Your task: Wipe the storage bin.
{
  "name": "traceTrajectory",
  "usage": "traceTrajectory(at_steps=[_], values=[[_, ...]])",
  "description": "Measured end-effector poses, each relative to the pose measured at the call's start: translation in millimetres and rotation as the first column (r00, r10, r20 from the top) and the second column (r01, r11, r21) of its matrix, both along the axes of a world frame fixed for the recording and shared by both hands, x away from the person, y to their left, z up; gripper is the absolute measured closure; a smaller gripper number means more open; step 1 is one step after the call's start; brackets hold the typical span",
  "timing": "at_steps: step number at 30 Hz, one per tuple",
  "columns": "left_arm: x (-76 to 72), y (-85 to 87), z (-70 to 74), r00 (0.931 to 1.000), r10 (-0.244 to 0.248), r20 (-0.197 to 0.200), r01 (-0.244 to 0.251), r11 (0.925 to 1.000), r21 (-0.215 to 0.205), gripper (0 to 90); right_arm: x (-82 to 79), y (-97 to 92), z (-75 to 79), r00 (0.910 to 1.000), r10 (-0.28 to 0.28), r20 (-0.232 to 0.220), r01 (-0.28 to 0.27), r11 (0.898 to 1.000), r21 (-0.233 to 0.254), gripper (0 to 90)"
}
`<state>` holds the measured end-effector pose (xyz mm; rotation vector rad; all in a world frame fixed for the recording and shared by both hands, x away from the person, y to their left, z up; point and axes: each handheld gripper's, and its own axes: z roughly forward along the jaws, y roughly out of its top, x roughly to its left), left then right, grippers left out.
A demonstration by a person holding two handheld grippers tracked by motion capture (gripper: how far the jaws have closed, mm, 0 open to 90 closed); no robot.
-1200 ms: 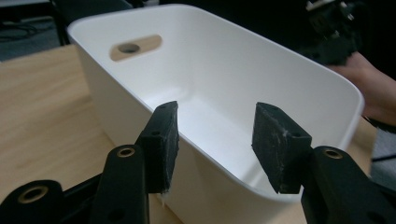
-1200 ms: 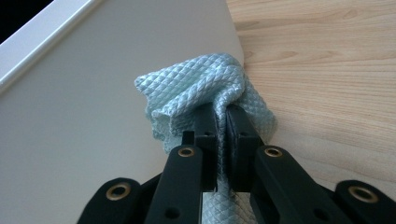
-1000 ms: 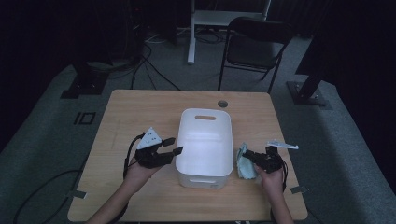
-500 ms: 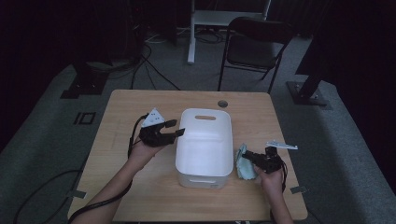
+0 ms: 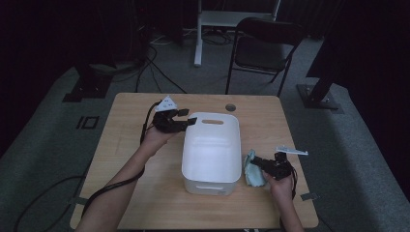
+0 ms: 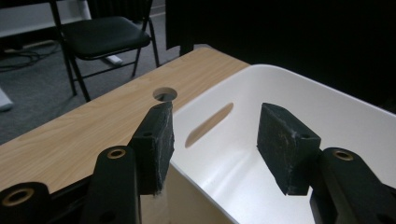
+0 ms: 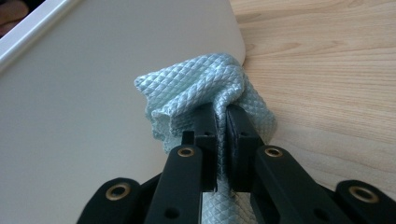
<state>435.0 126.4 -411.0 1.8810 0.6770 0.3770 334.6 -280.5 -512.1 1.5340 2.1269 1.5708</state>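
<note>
R claw (image 5: 267,166) was seen at the near right of the table (image 5: 145,203), clamped tight on a pale green quilted cloth (image 5: 251,170), bunched and pressed against the right wall of the white plastic bin (image 5: 212,154). Cloth judged soft, light, non-slip w/ textured weave; a pinch on the gathered fold was judged adequate, no fragility. Farther off, L claw (image 5: 186,116) was found at the bin's far left corner, jaws apart, nothing between the pads; jaws had just been opening. Bin judged stiff, light, smooth; rim or handle slot (image 6: 208,124) noted as best hold. Beyond: cable hole (image 5: 230,107), chair (image 5: 263,48).
</note>
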Motion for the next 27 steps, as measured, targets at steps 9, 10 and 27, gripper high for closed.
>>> traceTrajectory(at_steps=[9,10,27], values=[[31.9,1.9,-8.7,0.9996,-0.009,-0.027,0.008,0.9992,-0.039,46.3,0.4,0.4,-2.4,1.0,0.006,-0.007,-0.006,1.0,-0.002,84.6],[34.8,2.3,-9.9,0.9989,-0.02,-0.042,0.018,0.9986,-0.05,46.3,0.3,0.2,-2.6,1.0,0.006,-0.007,-0.006,1.0,-0.001,84.6],[56.1,-8.8,-29.8,0.9941,-0.085,-0.067,0.084,0.9961,-0.026,51.3,0.8,-2.7,-5.8,0.9999,0.005,-0.015,-0.005,1.0,-0.004,84.6]])
